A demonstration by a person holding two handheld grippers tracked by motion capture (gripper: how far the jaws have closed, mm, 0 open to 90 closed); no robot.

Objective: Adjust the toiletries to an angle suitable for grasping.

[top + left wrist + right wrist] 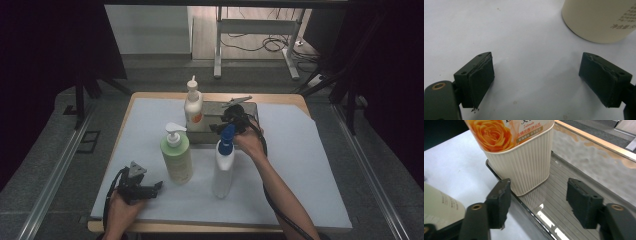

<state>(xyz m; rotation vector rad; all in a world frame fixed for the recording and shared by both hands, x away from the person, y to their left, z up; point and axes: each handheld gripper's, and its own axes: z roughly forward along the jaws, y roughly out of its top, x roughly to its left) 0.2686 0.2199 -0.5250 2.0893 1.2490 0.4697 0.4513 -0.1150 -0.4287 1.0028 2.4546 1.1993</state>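
1. Cream ribbed plastic bottle w/ orange rose label & white nozzle cap is standing upright at the left end of the shiny grey metal tray, at the far-middle of the table; long axis vertical. In the right gripper view its ribbed base is sitting inside the tray, close by the near-left rim.
2. Right gripper is hovering just to the right of that bottle, over the tray; jaws are standing apart w/ nothing between them, pads not touching the bottle. Bottle is lying ahead of & slightly left of the gap btwn the jaws.
3. White bottle w/ blue cap is standing upright on the white mat, just in front of the right hand; any pull-back toward the person is prob. passing close by it.
4. Pale green pump bottle is standing upright left of the blue-capped one, near the left gripper.
5. Left gripper is resting low on the white table mat, near edge; jaws wide apart, empty. A pale bottle base is showing ahead-right of it.
6. Judgement: right hand is far nearer the rose bottle; left is nearer the green one.
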